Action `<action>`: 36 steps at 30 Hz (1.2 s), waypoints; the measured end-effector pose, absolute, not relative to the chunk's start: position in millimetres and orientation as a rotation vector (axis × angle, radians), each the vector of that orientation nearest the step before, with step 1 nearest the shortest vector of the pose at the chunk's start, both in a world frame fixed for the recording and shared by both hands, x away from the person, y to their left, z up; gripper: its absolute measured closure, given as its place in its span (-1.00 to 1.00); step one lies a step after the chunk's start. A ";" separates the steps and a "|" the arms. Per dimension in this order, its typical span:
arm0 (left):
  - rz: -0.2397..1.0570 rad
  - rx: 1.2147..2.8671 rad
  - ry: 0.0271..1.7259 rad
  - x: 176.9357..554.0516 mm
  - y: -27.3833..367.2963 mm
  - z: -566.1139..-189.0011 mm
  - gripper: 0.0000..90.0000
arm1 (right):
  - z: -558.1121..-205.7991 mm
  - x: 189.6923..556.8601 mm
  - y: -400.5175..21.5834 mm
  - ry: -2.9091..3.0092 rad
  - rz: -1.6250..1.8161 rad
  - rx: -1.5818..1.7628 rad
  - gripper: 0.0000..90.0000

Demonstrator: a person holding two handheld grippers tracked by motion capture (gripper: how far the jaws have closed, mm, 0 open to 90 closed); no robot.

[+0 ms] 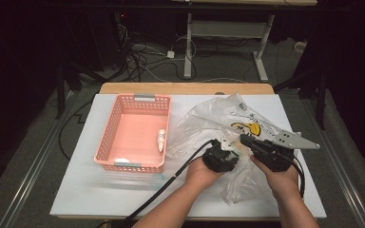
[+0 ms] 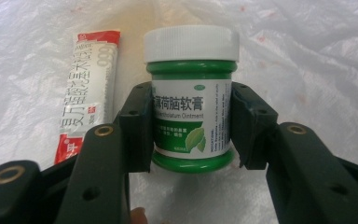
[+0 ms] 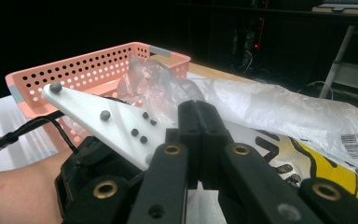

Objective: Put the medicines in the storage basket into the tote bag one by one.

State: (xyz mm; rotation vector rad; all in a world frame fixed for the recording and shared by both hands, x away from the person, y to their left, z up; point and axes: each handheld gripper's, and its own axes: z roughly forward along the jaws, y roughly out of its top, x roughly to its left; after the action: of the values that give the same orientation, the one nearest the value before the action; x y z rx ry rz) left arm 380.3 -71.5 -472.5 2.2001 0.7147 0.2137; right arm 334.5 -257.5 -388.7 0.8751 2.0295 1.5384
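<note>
**Ointment jar clamped inside the bag, basket waiting at the left**

At the left of the table (image 1: 76, 190) a pink perforated basket (image 1: 105, 142) is seen, with a small white tube (image 1: 161, 140) already lying by its right wall. Beside it, to the right, a crumpled clear plastic bag (image 1: 204, 118) is spread out, and both grippers are gathered at its near side.

The left gripper (image 2: 192, 126) is seen with its jaws part-way apart and pressed on either side of a green ointment jar (image 2: 192, 93) with a white lid, which lies on the bag's film; a red-and-white sachet (image 2: 88, 88) lies just beside the jar. The right gripper (image 3: 199, 140) is held with its jaws fully together on the bag's film (apparently pinching it, though the film between the pads cannot be made out).

The step in hand is judged to be drawing the jar out of the bag. It is best done with the squeeze kept on the label band, below the lid, and the jar withdrawn straight along the jaws so that the sachet is not dragged along. The bag's mouth should be kept taut and lifted by the right gripper, and the basket approached over its right wall.
</note>
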 end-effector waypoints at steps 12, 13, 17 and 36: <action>0.210 2.234 0.712 378.7 -66.8 -476.1 0.09 | -389.0 334.0 -255.3 2.038 1.538 0.872 1.00; 0.206 2.220 0.732 378.8 -67.7 -477.0 0.06 | -388.9 333.9 -255.2 2.038 1.538 0.873 1.00; 0.212 2.207 0.735 378.5 -67.9 -476.5 -0.04 | -388.6 334.2 -256.4 2.033 1.537 0.872 1.00; 0.134 2.184 0.692 349.1 -29.8 -458.7 -0.53 | -387.5 333.8 -258.3 2.025 1.537 0.872 1.00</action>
State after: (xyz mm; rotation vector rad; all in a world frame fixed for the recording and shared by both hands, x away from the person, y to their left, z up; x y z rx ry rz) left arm 349.1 -29.8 -458.7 2.1840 0.6923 0.1336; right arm 333.8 -258.3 -387.5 0.8722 2.0253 1.5371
